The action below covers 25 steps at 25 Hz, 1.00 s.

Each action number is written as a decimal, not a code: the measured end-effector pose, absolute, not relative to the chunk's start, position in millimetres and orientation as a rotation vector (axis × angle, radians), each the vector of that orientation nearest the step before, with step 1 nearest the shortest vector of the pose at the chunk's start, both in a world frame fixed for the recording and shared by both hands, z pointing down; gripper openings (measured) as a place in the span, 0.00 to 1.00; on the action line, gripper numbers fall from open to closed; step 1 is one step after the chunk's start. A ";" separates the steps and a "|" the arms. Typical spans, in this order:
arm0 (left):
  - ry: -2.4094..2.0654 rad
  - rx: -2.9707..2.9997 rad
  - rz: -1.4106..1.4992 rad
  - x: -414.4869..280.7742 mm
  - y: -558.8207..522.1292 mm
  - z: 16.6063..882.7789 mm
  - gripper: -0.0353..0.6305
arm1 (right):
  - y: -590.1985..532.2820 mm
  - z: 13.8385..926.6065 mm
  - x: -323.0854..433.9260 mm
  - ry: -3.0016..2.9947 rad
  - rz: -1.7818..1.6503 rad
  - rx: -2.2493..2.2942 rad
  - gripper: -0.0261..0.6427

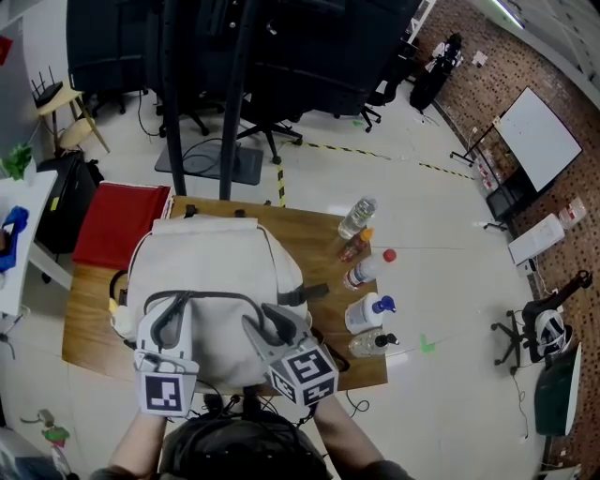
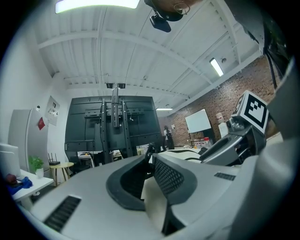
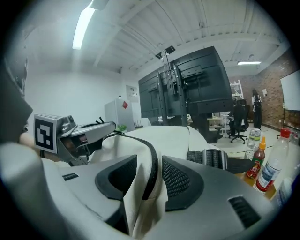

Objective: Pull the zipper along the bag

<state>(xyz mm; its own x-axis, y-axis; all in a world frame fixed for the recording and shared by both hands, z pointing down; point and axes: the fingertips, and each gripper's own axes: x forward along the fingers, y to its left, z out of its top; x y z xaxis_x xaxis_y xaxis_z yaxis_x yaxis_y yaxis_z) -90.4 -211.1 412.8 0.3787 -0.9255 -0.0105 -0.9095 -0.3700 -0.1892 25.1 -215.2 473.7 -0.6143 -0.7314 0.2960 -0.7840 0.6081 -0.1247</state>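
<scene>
Left gripper is pinching bag fabric. Right gripper is gaping around the zipper, gripping nothing. Closing here risks catching cloth, jamming the slide.

A wooden table stands on a pale, glossy floor crossed by yellow-black tape — black office chairs sit behind it. A whiteboard stands near the brick wall. Strip lights line the white ribbed ceiling.
</scene>
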 end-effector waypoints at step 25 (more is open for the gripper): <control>1.704 -2.447 -0.178 -96.3 -219.3 418.6 0.14 | -226.9 488.2 27.3 -2.542 0.505 1.233 0.15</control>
